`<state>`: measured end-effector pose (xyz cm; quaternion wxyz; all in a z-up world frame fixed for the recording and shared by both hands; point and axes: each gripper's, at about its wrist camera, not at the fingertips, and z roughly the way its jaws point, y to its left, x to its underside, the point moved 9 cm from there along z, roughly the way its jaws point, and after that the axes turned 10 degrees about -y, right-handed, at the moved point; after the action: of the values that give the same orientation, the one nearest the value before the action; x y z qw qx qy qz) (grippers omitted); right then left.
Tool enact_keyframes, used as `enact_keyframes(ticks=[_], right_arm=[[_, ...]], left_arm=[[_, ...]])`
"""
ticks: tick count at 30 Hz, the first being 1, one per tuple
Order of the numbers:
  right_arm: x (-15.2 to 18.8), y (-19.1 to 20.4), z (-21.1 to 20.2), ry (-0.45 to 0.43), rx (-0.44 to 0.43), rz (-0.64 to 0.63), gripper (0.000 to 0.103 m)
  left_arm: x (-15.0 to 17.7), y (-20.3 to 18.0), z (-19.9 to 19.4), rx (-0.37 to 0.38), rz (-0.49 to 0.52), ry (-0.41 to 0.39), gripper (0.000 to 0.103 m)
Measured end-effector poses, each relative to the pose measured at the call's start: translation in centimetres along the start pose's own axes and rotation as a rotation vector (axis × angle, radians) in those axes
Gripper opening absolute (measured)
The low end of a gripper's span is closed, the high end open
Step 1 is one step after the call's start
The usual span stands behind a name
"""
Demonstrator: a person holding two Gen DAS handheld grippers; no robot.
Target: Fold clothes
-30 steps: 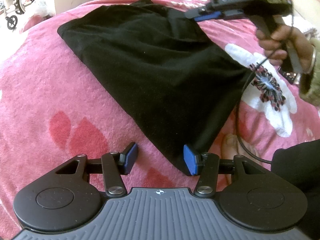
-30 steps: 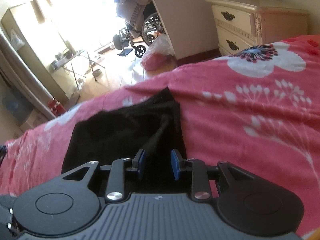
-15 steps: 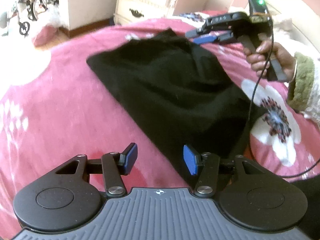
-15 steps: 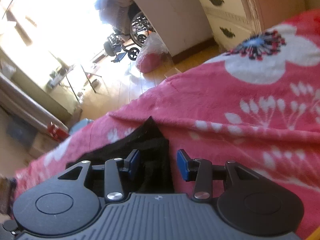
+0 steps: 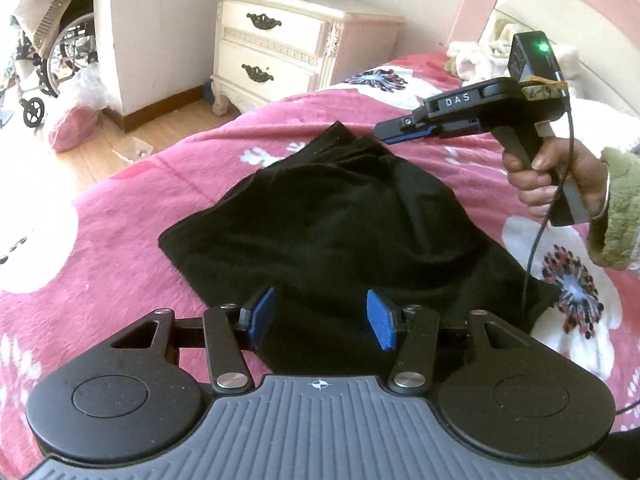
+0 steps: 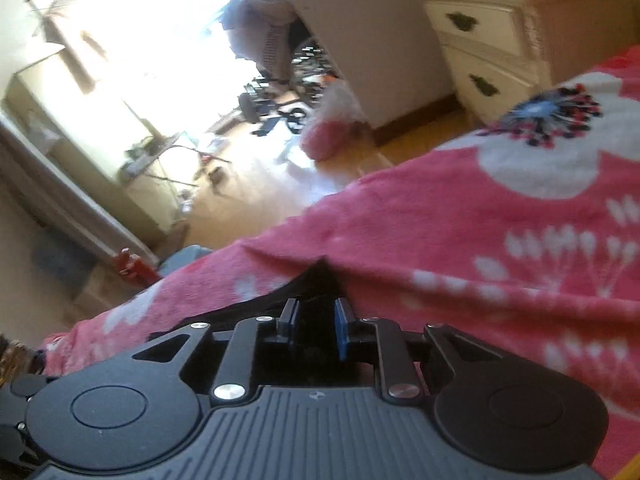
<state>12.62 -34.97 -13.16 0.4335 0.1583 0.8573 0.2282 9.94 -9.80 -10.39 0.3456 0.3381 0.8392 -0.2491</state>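
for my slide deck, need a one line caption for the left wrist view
Open left gripper over a black garment on a pink floral blanket, with the right gripper near its far corner.

The left wrist camera looks forward and down over a black garment (image 5: 340, 216) on a pink blanket (image 5: 100, 280), toward a nightstand (image 5: 280, 40). The right wrist camera, low, tilted and close to the blanket, faces the bright doorway. Both views share garment, blanket and nightstand.

My garment (image 5: 332, 220): black, plain
My bedspread (image 5: 120, 248): pink, white flowers
My sleeve (image 5: 618, 216): green
My pads (image 5: 262, 318): blue
Nightstand (image 5: 280, 48): cream
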Motion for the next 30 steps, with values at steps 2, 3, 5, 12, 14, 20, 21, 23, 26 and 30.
enact_keyframes(ticks=[2,3,5,12,14,20,21,23,26,30], right_arm=[[0.1,-0.8,0.4,0.02,0.019,0.014,0.021],[0.2,-1.1,0.6,0.032,0.027,0.021,0.025],[0.4,-1.7,0.9,0.047,0.035,0.041,0.034],[0.8,0.0,0.8,0.035,0.011,-0.092,0.018],[0.9,1.3,0.4,0.021,0.027,-0.191,0.01],[0.5,4.4,-0.6,-0.047,0.064,-0.397,0.004],[0.3,4.8,-0.6,-0.057,0.071,-0.421,0.004],[-0.1,5.5,-0.6,-0.071,0.072,-0.462,0.004],[-0.5,6.3,-0.5,-0.085,0.076,-0.519,0.004],[-0.6,6.1,0.1,-0.084,0.076,-0.52,0.004]], left_arm=[[0.1,0.2,0.4,0.001,-0.007,0.004,0.051],[0.2,0.4,0.5,-0.001,-0.012,0.007,0.051],[0.4,0.7,0.7,-0.003,-0.025,0.012,0.051],[0.8,2.0,1.0,-0.017,-0.072,0.015,0.051],[0.9,2.1,1.0,-0.019,-0.08,0.013,0.051],[1.0,2.2,1.1,-0.029,-0.074,0.008,0.051],[1.0,2.2,1.1,-0.031,-0.072,0.007,0.051],[1.0,2.3,1.1,-0.038,-0.072,0.005,0.051],[0.9,2.6,0.9,-0.051,-0.074,0.004,0.051],[0.7,3.3,0.7,-0.078,-0.081,-0.002,0.051]])
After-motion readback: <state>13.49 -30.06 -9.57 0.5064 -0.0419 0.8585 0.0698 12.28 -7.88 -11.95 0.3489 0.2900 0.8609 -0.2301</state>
